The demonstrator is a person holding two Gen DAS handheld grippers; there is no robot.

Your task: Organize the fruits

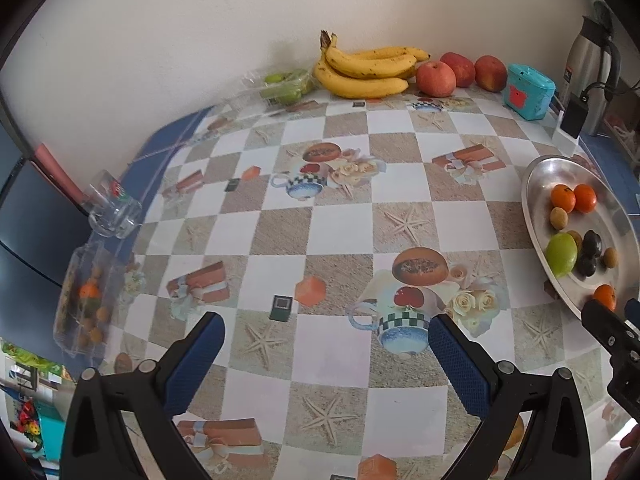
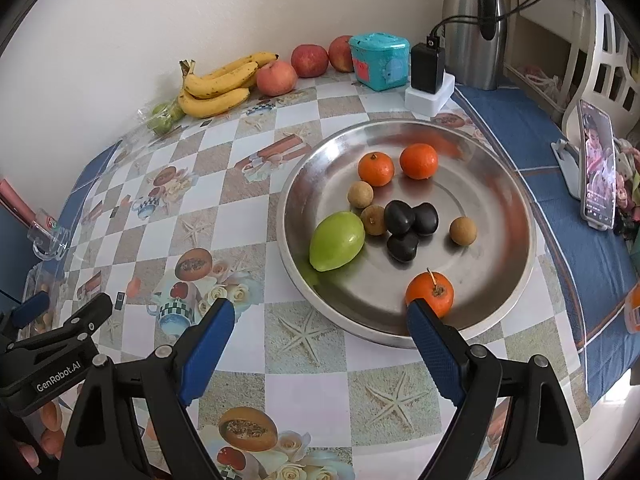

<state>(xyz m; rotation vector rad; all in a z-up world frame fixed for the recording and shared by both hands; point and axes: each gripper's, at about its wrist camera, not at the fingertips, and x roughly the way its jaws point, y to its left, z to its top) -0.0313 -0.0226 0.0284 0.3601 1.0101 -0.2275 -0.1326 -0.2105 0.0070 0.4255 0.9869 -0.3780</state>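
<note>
A round metal tray point(image 2: 492, 248) point(image 1: 536, 176) holds three oranges, a green mango-like fruit point(image 2: 337, 241) point(image 1: 561, 255), three dark fruits point(image 2: 406, 226) and three small brown longans. My right gripper point(image 2: 320, 306) point(image 1: 618, 310) is open and empty at the tray's near rim. Its right fingertip sits just in front of the nearest orange point(image 2: 431, 293) point(image 1: 605, 296). Left of the tray, my left gripper point(image 1: 326, 320) point(image 2: 60, 308) hangs open and empty over the checked tablecloth. Bananas point(image 1: 364, 70) point(image 2: 216, 88), three apples point(image 1: 436, 78) point(image 2: 276, 77) and a clear pack of green fruit point(image 1: 286, 85) point(image 2: 162, 118) lie along the wall.
A clear plastic box point(image 1: 86, 300) with small fruits and a glass mug point(image 1: 114, 208) sit at the table's left edge. A teal box point(image 2: 380, 60), a black charger point(image 2: 428, 66), a steel flask point(image 2: 474, 28) and a phone on a stand point(image 2: 598, 164) stand at the right.
</note>
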